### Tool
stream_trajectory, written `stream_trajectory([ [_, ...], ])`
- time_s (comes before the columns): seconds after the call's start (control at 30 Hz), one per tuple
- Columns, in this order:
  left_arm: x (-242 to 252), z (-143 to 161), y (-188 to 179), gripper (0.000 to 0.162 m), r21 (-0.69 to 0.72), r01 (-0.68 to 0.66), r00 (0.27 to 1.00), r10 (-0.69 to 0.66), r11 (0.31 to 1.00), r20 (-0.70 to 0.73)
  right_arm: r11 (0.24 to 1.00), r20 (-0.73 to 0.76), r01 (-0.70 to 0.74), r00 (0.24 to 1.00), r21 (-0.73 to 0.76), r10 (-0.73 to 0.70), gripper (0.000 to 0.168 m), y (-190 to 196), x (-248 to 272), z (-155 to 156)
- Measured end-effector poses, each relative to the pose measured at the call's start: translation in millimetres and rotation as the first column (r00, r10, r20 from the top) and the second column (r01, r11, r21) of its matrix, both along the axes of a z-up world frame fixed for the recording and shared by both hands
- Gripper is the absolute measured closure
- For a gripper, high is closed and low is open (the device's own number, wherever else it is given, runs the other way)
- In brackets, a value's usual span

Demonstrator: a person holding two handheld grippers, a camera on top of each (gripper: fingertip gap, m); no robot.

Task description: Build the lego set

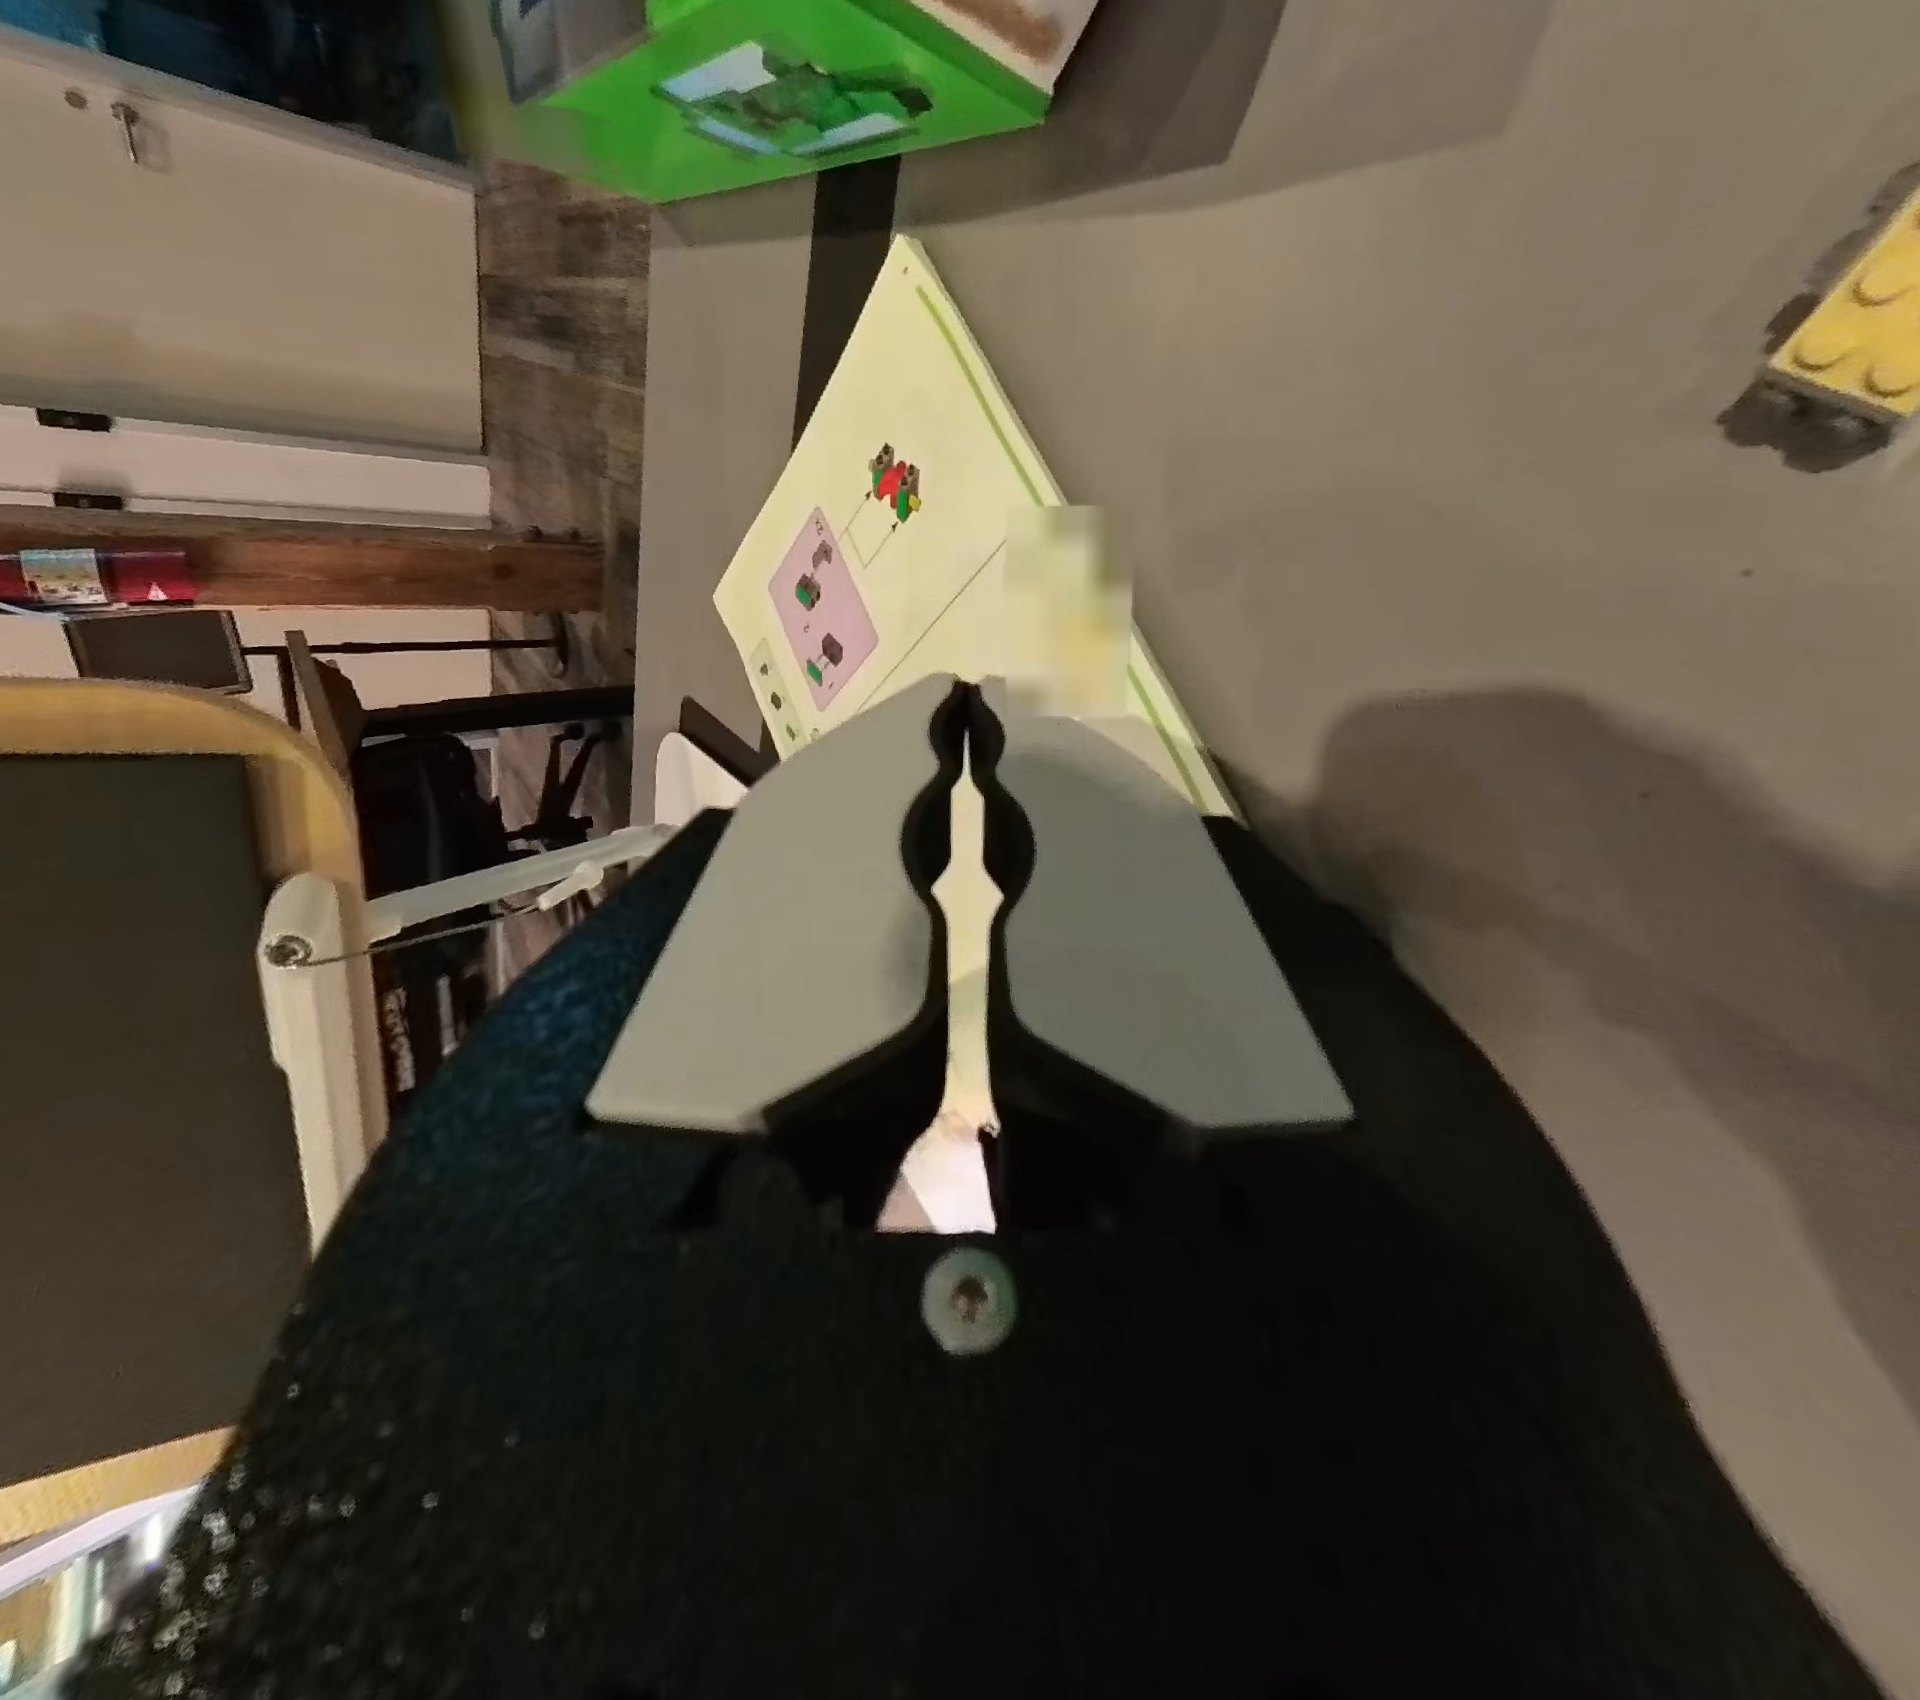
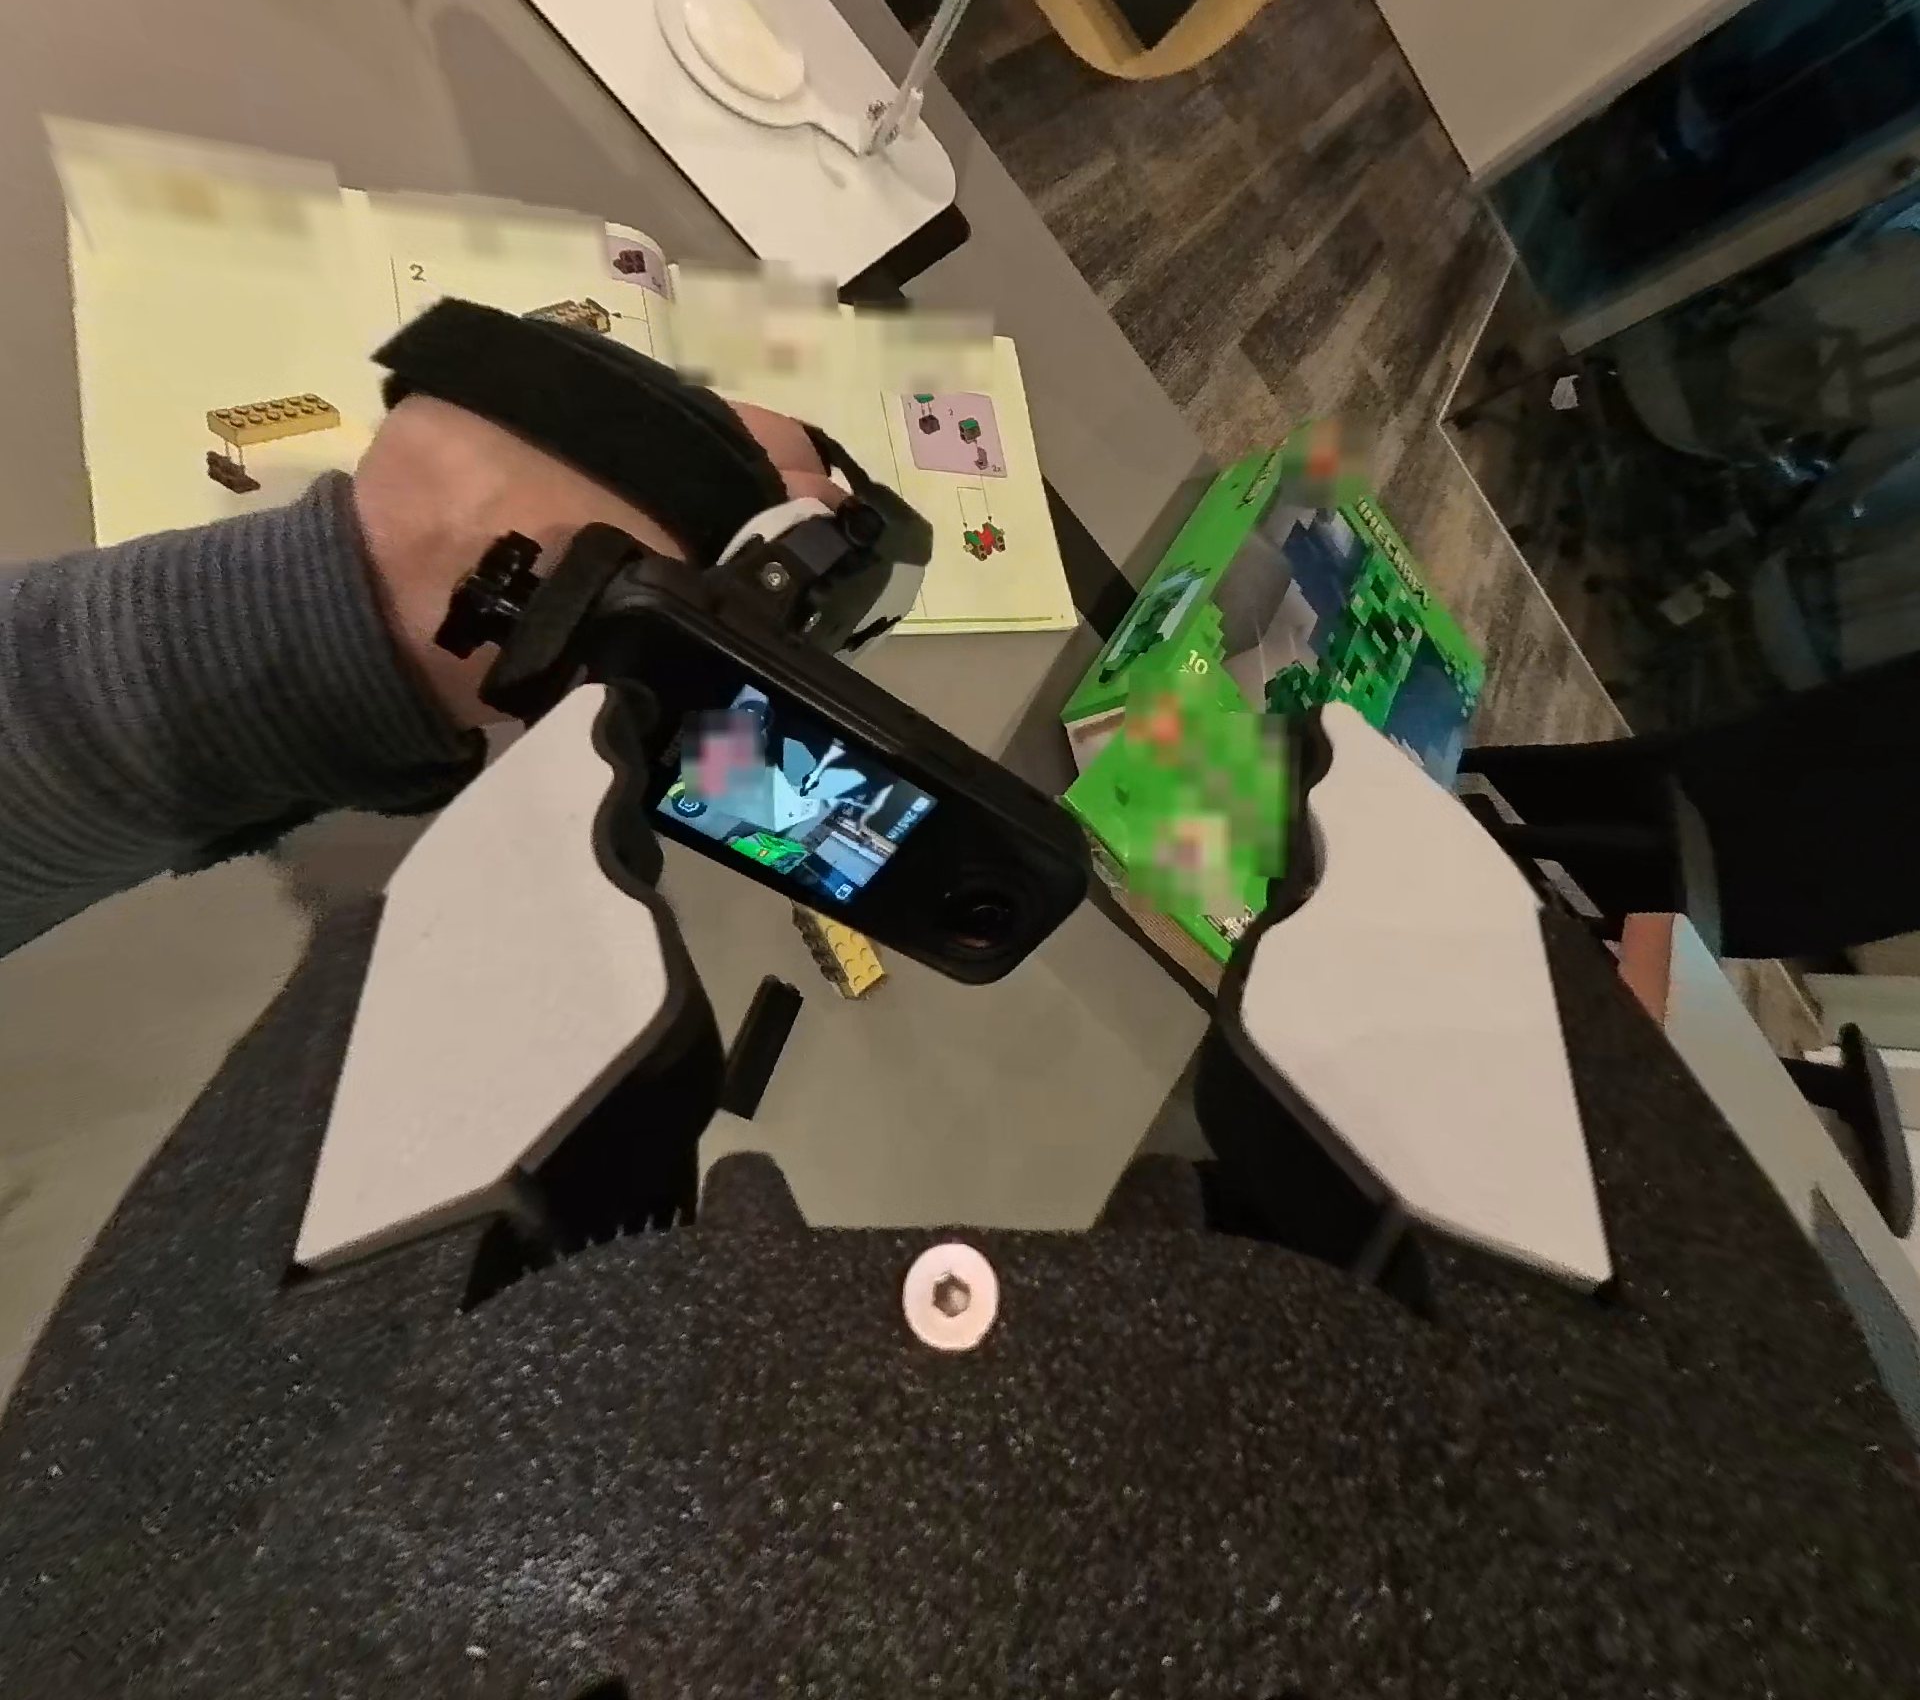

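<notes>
My left gripper (image 1: 966, 696) is shut with nothing seen between its fingers. It hovers over the open instruction booklet (image 1: 935, 497) on the grey table (image 1: 1455, 403). A yellow brick on dark bricks (image 1: 1855, 346) lies to its right. My right gripper (image 2: 961, 762) is open and empty above the table. Between its fingers I see the hand (image 2: 436, 497) that holds the left gripper, and that gripper's camera (image 2: 862, 819). The camera half hides the yellow brick (image 2: 850, 956). The booklet (image 2: 260, 300) lies beyond the hand.
The green set box (image 1: 831, 19) stands past the booklet near the table edge; it also shows in the right wrist view (image 2: 1288, 663). A white lamp base (image 2: 707, 19) sits on the table at the back. A chair (image 1: 156, 1079) stands off the table. The gap from one gripper's tips to the other's is roughly 20 centimeters.
</notes>
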State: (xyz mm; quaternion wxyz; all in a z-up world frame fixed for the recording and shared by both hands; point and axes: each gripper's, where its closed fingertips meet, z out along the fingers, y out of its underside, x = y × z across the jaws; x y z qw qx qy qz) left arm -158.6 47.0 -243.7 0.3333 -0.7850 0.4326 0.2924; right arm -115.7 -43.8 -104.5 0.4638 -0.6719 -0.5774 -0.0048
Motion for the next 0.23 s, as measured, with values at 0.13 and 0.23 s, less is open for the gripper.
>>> stream_trajectory([
  [0.13, 10.2, 1.7, 0.9, 0.162, 0.022, 0.08, 0.997, -0.08, 0.997, 0.018, 0.998, -0.01, -0.032, 0.999, -0.045, 0.031, 0.054, -4.3, 0.3, -3.8],
  [0.23, 18.3, 9.8, -1.1, 0.162, 0.049, 0.098, 0.994, -0.1, 0.994, 0.032, 0.996, -0.042, -0.043, 0.998, -0.074, 0.04, 0.053, -6.7, 5.6, -0.7],
])
